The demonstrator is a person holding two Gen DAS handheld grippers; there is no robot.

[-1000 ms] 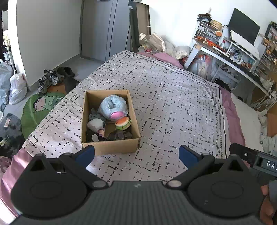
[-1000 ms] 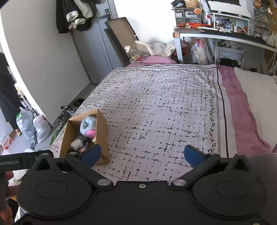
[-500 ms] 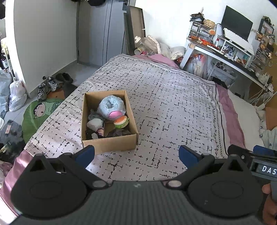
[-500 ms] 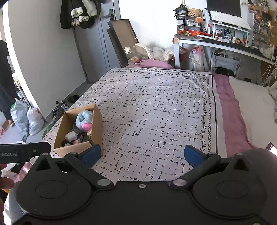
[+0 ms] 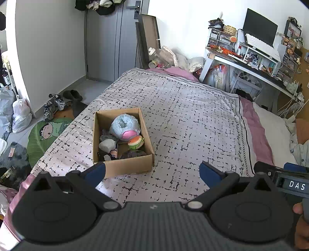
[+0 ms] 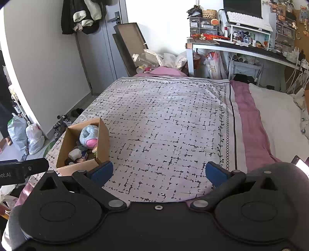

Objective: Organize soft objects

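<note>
The bed (image 5: 193,119) is the biggest thing here, w/ a white cover full of little black marks. A pink sheet (image 6: 249,123) shows along its right side, next to a white pillow (image 6: 278,115).

Past the bed's far right corner is a desk (image 5: 251,65) w/ a black screen (image 5: 259,26) and lots of small stuff on it. A gray door (image 6: 96,54) is on the left, w/ dark clothes (image 6: 81,15) hanging on it.

A brown cardboard box (image 5: 131,166) sits on the bed near the left edge. It's open on top. Soft toys are inside: a fluffy blue plush (image 5: 124,126) w/ a pink bit at the back, a little burger toy (image 5: 136,142) by the right wall, and a gray soft thing (image 5: 107,145) on the left. More small ones are under them, can't tell what.

My left gripper (image 5: 152,171) is up over the bed, just near the box's front side. Its blue pads are wide apart, nothing between them.

My right gripper (image 6: 158,171) is over the cover too, box off to its left. Pads wide apart, holding nothing.
</note>
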